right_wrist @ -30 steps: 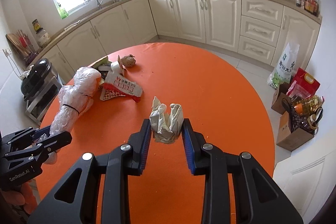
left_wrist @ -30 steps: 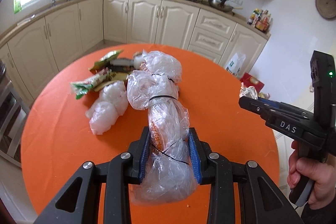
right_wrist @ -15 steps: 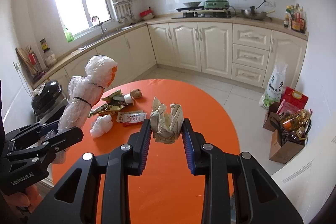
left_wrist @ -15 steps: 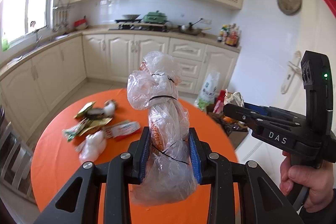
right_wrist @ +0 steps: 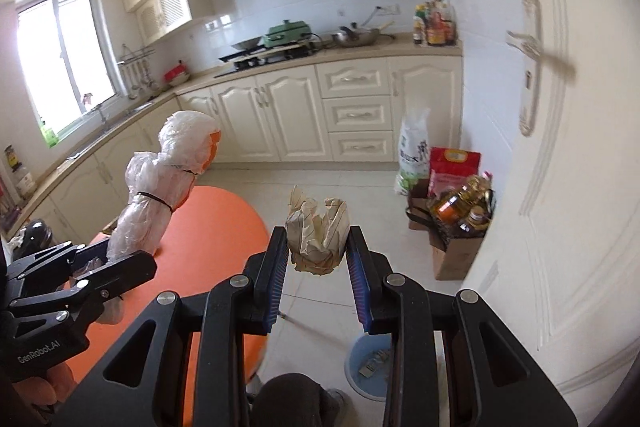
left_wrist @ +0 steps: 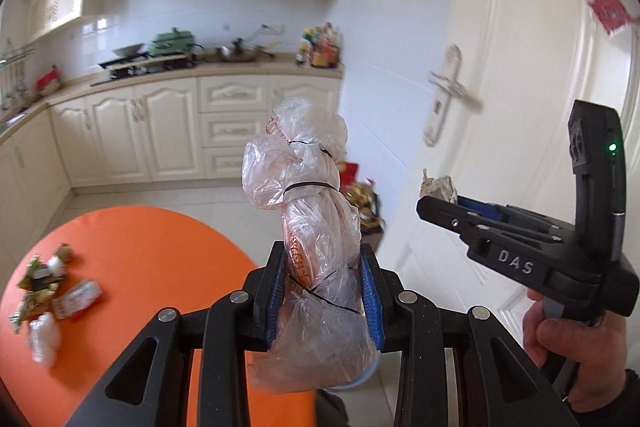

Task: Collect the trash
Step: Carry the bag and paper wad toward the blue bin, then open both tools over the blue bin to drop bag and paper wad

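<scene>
Crinkled plastic bundle (left_wrist: 316, 227), crumpled paper wad (right_wrist: 318, 237) clamped in tongs.

Both cameras sit just behind their own fingers and look forward and somewhat downward along them, so black gripper arms fill the bottom of each frame. The left wrist view faces the kitchen counter (left_wrist: 208, 71) at centre left and the white door (left_wrist: 500, 107) on the right, with the orange table (left_wrist: 140, 255) at lower left. The right wrist view faces the same counter (right_wrist: 304, 63) and door (right_wrist: 560, 147), with the table (right_wrist: 208, 235) at lower left and a blue bin (right_wrist: 370, 367) low in frame. Each view catches the other gripper: right gripper (left_wrist: 438, 193) at the right edge, left gripper (right_wrist: 96, 259) at lower left.
</scene>
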The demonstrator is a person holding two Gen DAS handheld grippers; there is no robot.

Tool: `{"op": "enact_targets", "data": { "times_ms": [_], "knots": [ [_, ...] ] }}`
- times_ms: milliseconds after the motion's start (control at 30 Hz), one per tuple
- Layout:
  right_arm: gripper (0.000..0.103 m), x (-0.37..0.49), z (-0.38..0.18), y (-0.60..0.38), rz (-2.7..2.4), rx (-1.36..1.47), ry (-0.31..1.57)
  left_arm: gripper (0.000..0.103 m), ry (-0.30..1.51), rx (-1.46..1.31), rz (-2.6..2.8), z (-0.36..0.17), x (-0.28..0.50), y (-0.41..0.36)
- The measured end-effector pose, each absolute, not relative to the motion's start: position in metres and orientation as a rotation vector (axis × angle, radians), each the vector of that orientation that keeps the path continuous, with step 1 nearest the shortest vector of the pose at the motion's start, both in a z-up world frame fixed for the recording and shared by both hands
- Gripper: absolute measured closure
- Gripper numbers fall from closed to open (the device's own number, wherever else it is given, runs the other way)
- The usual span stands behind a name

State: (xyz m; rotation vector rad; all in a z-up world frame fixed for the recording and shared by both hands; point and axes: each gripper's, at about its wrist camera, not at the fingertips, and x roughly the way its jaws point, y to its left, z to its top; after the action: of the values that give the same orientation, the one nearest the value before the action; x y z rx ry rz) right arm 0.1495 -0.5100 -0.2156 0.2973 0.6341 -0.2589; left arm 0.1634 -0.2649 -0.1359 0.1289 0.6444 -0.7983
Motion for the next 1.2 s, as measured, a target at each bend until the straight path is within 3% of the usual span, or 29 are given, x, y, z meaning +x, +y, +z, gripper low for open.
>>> {"op": "enact_targets", "data": {
  "times_ms": [500,1033,1133,1200],
  "knots": [
    [0.073,0.146,-0.395,-0.622,-0.363,0.574,0.933,0.073,1.044,0.294,-0.88,-0.261,0.24,-0.393],
    [0.071,0.171,-0.496,-0.662,-0.371,0.728,1.076,0.072,1.328,0.372,-0.809,-0.365,0.333,-0.524],
    [0.069,0.172,-0.508,-0.669,-0.368,0.767,1.082,0.068,1.347,0.402,-0.806,-0.379,0.343,-0.538],
    [0.068,0.176,-0.514,-0.671,-0.357,0.775,1.094,0.051,1.327,0.438,-0.801,-0.381,0.342,-0.543]
  ]
}}
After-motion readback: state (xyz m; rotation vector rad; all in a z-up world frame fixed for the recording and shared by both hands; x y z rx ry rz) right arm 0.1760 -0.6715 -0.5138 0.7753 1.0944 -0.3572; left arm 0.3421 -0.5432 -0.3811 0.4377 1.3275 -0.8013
